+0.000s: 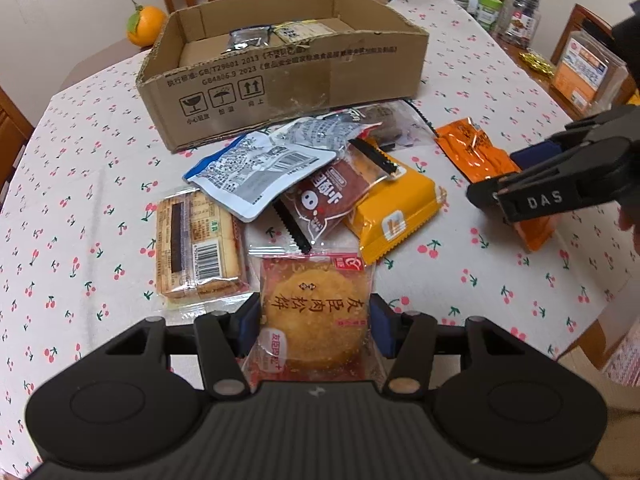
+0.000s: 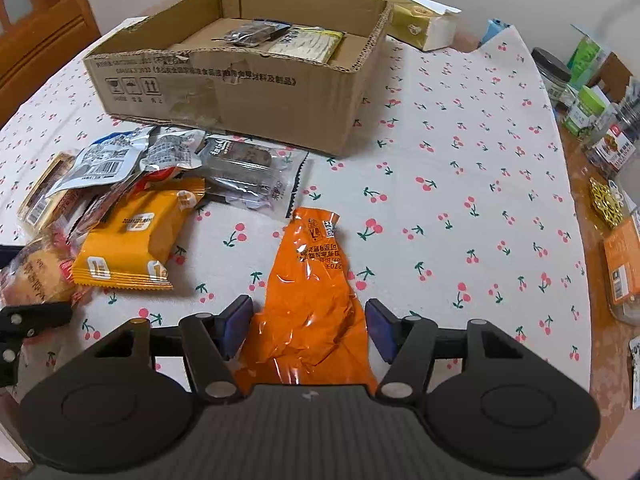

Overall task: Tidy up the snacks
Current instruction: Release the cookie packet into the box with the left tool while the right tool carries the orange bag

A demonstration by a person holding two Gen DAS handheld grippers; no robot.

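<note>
My left gripper is shut on a round meat-floss cake in a clear red packet, its blue pads against both sides of the wrapper. Behind it is a heap of snack packets: a biscuit pack, a white and blue pouch and a yellow packet. My right gripper is shut on a crinkled orange packet that lies on the tablecloth; its pads meet the packet's side edges. In the left wrist view the right gripper reaches in from the right over the orange packet.
An open cardboard box behind the heap holds two packets. An orange fruit sits at the far left. Jars and cartons line the right table edge. Wooden chairs stand around the table with its cherry-print cloth.
</note>
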